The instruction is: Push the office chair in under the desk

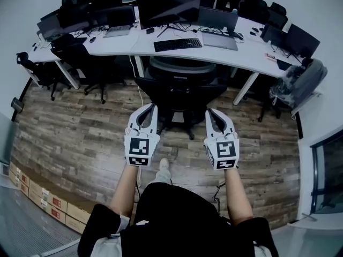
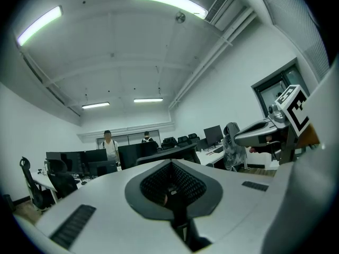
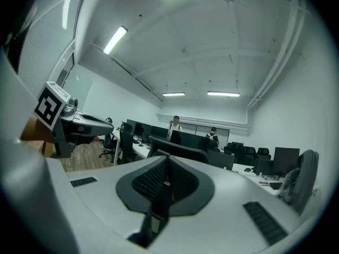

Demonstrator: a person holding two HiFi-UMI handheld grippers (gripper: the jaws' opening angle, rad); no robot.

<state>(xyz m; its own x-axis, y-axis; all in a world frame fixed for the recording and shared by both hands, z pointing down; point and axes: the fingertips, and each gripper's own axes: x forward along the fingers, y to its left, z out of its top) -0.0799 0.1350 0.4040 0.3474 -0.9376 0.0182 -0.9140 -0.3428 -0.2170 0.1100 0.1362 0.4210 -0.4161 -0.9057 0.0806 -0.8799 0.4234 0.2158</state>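
You hold your left tool (image 1: 148, 108) and your right tool (image 1: 211, 113) side by side and level, both pointing forward. Each has its jaws pressed together with nothing between them. Your bare forearms (image 1: 124, 189) stretch out ahead of you, roughly parallel.

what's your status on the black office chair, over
Left gripper and right gripper shut, empty, behind black mesh office chair. Chair at edge of long white desk. No obstacle visible.

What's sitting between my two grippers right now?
The head view shows it: the office chair has its lower legs on the wood floor between the left gripper and the right gripper.
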